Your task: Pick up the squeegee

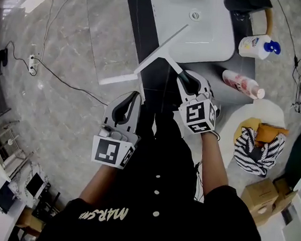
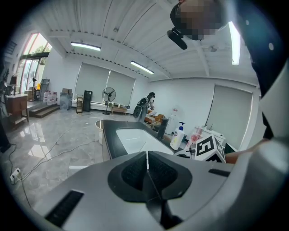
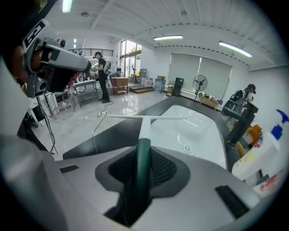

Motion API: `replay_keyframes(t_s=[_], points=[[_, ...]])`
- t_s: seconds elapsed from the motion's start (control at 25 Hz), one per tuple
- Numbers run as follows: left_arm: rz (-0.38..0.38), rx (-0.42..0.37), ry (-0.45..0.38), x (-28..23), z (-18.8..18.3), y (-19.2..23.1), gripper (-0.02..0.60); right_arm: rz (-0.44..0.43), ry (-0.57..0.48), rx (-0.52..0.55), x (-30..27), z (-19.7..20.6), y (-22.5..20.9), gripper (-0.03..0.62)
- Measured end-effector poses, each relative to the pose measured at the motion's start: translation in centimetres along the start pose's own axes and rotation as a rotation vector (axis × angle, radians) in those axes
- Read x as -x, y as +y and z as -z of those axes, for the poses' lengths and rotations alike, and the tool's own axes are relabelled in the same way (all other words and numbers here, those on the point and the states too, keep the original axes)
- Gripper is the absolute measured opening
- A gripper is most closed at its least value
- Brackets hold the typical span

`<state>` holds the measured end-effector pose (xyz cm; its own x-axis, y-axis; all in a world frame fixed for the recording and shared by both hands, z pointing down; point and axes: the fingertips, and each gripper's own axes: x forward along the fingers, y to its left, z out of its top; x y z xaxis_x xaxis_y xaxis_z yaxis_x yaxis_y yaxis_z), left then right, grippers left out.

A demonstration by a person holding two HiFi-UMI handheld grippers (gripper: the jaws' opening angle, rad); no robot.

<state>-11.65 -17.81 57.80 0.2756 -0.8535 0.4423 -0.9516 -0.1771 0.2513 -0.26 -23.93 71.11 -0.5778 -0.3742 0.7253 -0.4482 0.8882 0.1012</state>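
Right gripper clamps the squeegee by its dark handle; blade seemingly just above the sink edge. Left gripper closed, empty. Lift steadily, grip firm, so the blade doesn't swing.

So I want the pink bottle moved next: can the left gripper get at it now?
Probably not directly: the right gripper, shut on the squeegee, stands between the left gripper and the pink bottle.
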Motion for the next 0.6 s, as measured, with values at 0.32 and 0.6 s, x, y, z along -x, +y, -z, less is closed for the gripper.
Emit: replay_keyframes(t_s=[0.32, 0.6], points=[[0.043, -0.063, -0.105, 0.0, -5.7, -0.8, 0.020, 0.110, -0.202, -0.088, 5.4, -7.2, -3.1, 0.089], [0.096, -0.109, -0.198, -0.1, -11.0, -2.0, 0.020, 0.231, -0.355, -0.096, 11.2, -13.3, -5.8, 0.089]])
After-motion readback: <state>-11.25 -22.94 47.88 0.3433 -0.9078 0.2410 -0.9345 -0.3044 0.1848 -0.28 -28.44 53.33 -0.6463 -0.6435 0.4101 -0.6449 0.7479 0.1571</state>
